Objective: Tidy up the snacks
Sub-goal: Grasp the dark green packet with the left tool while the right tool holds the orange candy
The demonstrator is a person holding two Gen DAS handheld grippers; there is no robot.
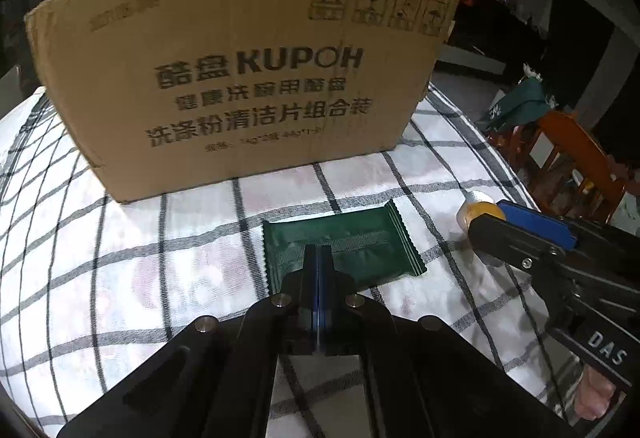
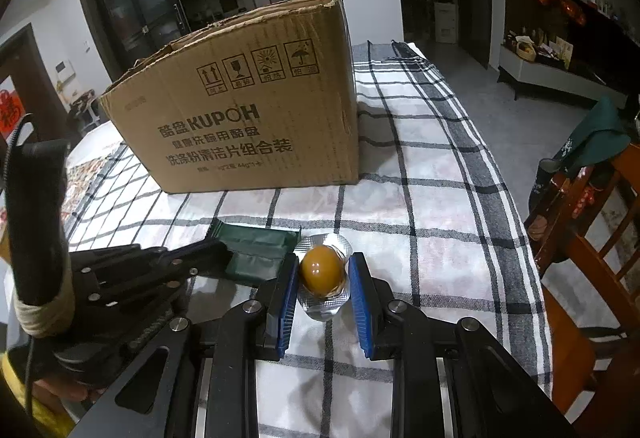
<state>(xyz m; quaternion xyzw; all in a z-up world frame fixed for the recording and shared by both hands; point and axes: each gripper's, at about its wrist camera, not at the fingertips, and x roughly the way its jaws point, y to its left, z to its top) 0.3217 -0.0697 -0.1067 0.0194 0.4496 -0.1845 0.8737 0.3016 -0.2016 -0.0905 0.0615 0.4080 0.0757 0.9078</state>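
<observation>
A dark green snack packet (image 1: 340, 252) lies flat on the checked tablecloth; it also shows in the right wrist view (image 2: 256, 250). My left gripper (image 1: 319, 252) is shut, its tips resting over the packet's near edge; whether it pinches the packet I cannot tell. A packaged brown egg (image 2: 322, 268) in clear and silver wrap lies to the right of the packet, also in the left wrist view (image 1: 478, 212). My right gripper (image 2: 324, 270) is open, its blue pads (image 2: 360, 302) on either side of the egg. A KUPOH cardboard box (image 1: 248, 78) stands behind, also in the right wrist view (image 2: 248, 114).
The table (image 2: 440, 198) has a black-and-white checked cloth. A wooden chair (image 2: 592, 238) with a green cloth draped on it stands off the table's right edge. The box's top is open, with torn flaps.
</observation>
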